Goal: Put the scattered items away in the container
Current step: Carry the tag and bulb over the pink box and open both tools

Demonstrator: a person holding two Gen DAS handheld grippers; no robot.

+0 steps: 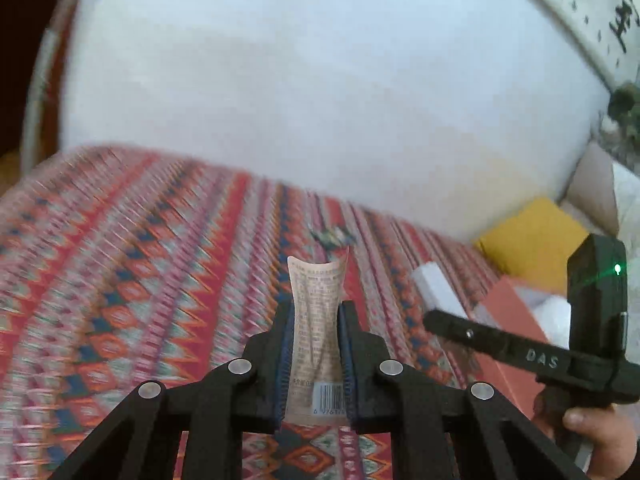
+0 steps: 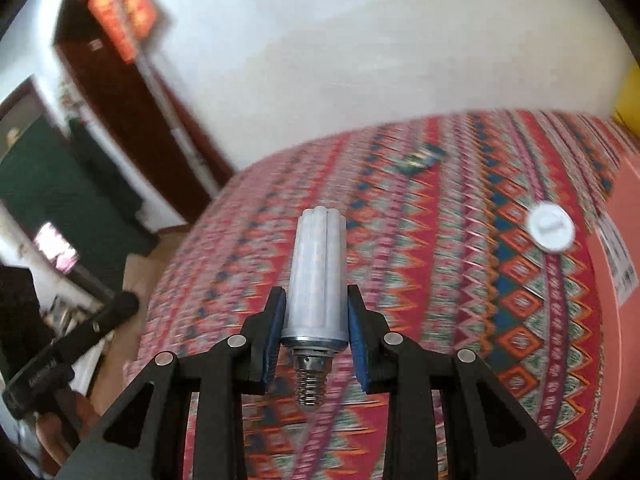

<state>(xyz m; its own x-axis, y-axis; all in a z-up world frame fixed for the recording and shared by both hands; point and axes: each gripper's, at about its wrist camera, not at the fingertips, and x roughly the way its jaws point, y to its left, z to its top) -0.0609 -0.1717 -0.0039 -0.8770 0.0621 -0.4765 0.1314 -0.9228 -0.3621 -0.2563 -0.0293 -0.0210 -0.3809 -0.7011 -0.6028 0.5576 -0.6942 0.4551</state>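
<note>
1. Two grippers, both loaded: our left gripper is pinching a pale pink tube between its blue pads, crimped end pointing away from us and the barcode down near the jaws.
2. Our right gripper is clamped on an LED corn bulb, pads pressing the sides of its frosted body, while the screw base hangs back toward the camera.
3. Under both views we see the patterned cloth, all red, orange and blue diamonds, and it is blurred in both.
4. In the left wrist view the salmon-pink box sits to our right on the cloth, its top open with something white inside; we cannot tell what that is.
5. A white block lies just beside the box's left edge, and a yellow box stands behind it against the wall.
6. The right gripper's black body crosses in front of the box there, green light showing, with a hand gripping below.
7. From the right wrist view, a round white cap lies on the cloth near the box's pink side.
8. A small dark item lies farther back on the cloth, too blurred to name.
</note>
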